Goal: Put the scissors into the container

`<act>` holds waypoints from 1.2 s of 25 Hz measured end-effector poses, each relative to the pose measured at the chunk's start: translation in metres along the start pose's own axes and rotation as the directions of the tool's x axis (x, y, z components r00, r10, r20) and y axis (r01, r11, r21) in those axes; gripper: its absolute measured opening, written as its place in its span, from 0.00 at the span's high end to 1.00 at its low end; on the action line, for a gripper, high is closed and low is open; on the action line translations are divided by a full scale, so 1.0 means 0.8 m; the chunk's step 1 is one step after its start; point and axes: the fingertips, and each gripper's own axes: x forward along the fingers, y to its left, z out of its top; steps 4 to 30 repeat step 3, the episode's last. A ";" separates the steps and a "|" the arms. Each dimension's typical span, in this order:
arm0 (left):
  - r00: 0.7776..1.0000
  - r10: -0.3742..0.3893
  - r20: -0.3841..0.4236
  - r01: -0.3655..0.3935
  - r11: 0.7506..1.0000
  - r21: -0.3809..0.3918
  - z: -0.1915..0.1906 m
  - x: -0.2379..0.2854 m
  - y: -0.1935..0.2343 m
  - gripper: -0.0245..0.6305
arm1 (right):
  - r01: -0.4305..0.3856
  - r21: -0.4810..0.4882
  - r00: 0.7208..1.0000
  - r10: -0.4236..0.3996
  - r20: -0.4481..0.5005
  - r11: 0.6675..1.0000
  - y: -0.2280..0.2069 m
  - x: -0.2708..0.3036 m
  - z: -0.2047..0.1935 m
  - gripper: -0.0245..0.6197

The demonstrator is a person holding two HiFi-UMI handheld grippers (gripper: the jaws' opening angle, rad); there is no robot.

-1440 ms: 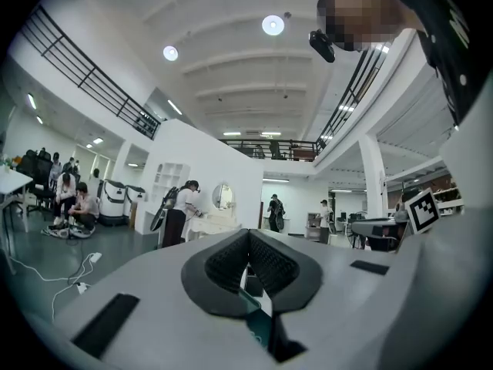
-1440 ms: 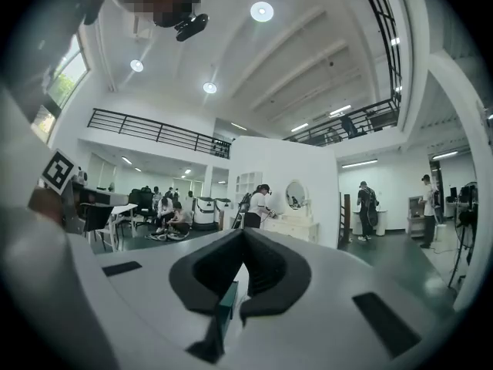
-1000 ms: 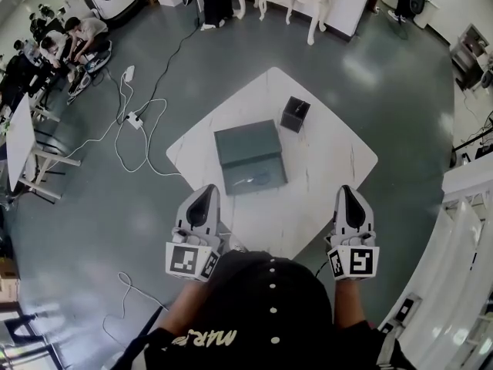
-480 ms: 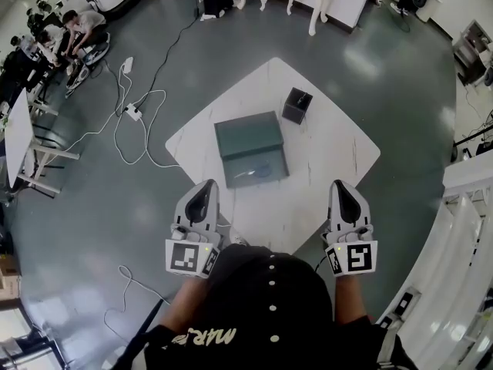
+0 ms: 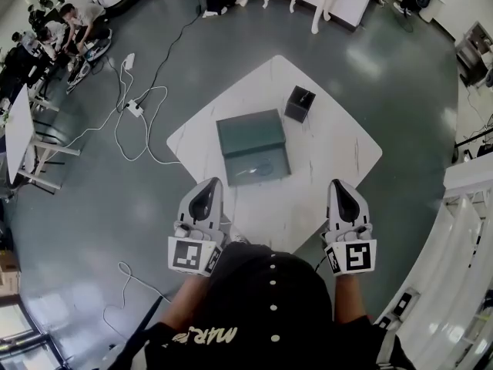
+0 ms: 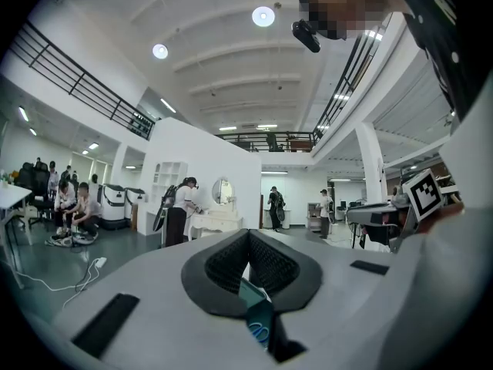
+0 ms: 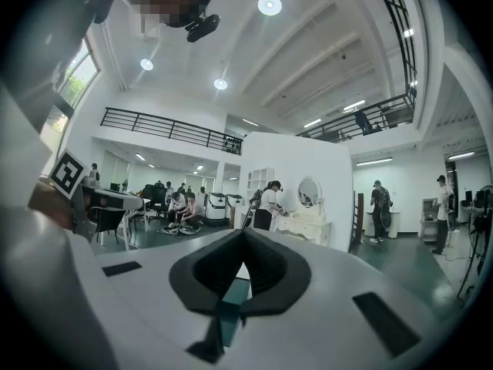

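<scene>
Down on the head view, I see the scissors (image 5: 256, 171) lying on the green tray (image 5: 246, 133) mid-surface (image 5: 339, 153), apart from the dark container (image 5: 299, 103) standing beyond it, while my left gripper (image 5: 209, 185) and right gripper (image 5: 340, 185) hover at the near edge. My left gripper view shows its jaws together and empty, with the scissors' blue handles glimpsed below them. My right gripper view likewise shows jaws pressed together on nothing.

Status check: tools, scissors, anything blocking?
Left tool and right tool shut, empty, at table's near edge. Scissors untouched on green mat; container beyond it. Nothing between.
</scene>
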 end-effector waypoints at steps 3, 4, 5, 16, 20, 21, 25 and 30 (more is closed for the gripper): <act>1.000 -0.003 0.003 0.003 1.000 0.002 0.000 -0.001 -0.003 0.92 | 0.000 -0.001 1.000 0.000 0.002 1.000 0.002 -0.002 0.000 0.94; 1.000 -0.003 0.003 0.003 1.000 0.002 0.000 -0.001 -0.003 0.92 | 0.000 -0.001 1.000 0.000 0.002 1.000 0.002 -0.002 0.000 0.94; 1.000 -0.003 0.003 0.003 1.000 0.002 0.000 -0.001 -0.003 0.92 | 0.000 -0.001 1.000 0.000 0.002 1.000 0.002 -0.002 0.000 0.94; 1.000 -0.003 0.003 0.003 1.000 0.002 0.000 -0.001 -0.003 0.92 | 0.000 -0.001 1.000 0.000 0.002 1.000 0.002 -0.002 0.000 0.94; 1.000 -0.003 0.003 0.003 1.000 0.002 0.000 -0.001 -0.003 0.92 | 0.000 -0.001 1.000 0.000 0.002 1.000 0.002 -0.002 0.000 0.94; 1.000 -0.003 0.003 0.003 1.000 0.002 0.000 -0.001 -0.003 0.92 | 0.000 -0.001 1.000 0.000 0.002 1.000 0.002 -0.002 0.000 0.94; 1.000 -0.003 0.003 0.003 1.000 0.002 0.000 -0.001 -0.003 0.92 | 0.000 -0.001 1.000 0.000 0.002 1.000 0.002 -0.002 0.000 0.94; 1.000 -0.003 0.003 0.003 1.000 0.002 0.000 -0.001 -0.003 0.92 | 0.000 -0.001 1.000 0.000 0.002 1.000 0.002 -0.002 0.000 0.94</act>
